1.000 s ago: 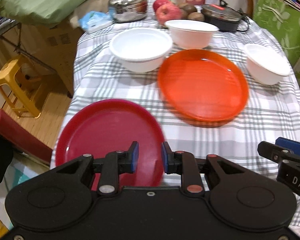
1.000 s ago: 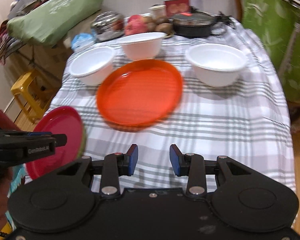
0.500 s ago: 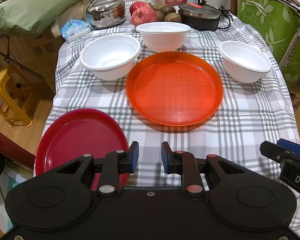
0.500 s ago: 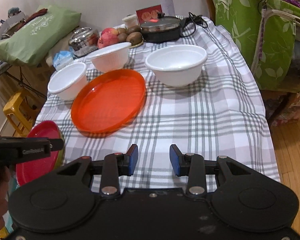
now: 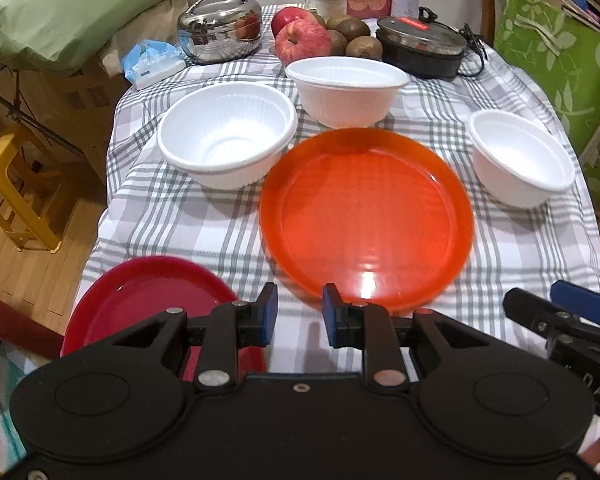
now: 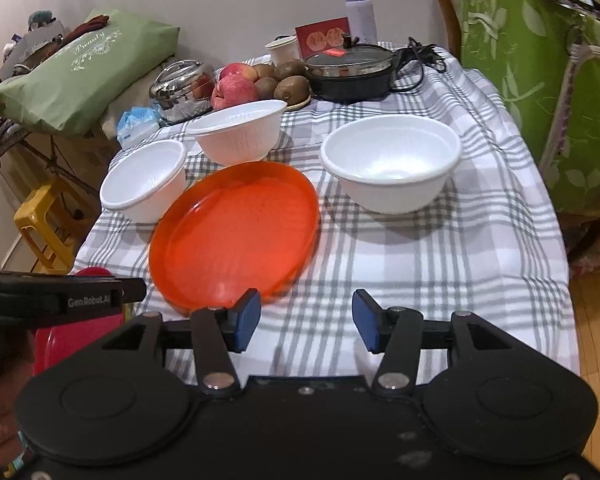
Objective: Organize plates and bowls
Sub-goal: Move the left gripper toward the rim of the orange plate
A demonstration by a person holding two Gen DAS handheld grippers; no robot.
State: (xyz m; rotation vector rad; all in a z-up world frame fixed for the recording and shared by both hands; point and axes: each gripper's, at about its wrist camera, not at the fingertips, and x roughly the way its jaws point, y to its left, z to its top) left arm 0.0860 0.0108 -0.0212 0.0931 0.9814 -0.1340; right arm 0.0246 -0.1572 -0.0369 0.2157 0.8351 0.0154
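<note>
Nearest to me, both sets of tongs hover over the front edge of the bench with nothing between them. The left tongs (image 5: pixel 296 314) have their blue pads a narrow gap apart, empty. The right tongs (image 6: pixel 306 326) have just been opening and now stand clearly wider, also empty.

Under the left tongs sits a glossy dark red plate (image 5: pixel 152 300), round and shallow, right at the near left corner of the bench (image 6: pixel 440 264), which wears a soft grey-and-white plaid cloth. Just past it, mid-bench, is a bigger translucent orange plate (image 5: pixel 366 216), shiny plastic with a low raised rim.

Around the orange plate are three white foam-looking bowls, matte with faintly ribbed walls: left bowl (image 5: pixel 226 134) just beside the plate's edge, back bowl (image 5: pixel 346 90) behind it, right bowl (image 6: pixel 392 160) standing apart.

Far end: apples (image 5: pixel 306 36), fuzzy brown kiwis (image 5: pixel 358 38), a mirror-shiny steel pot (image 5: pixel 220 28) and a black lidded pan (image 5: pixel 420 46).
</note>
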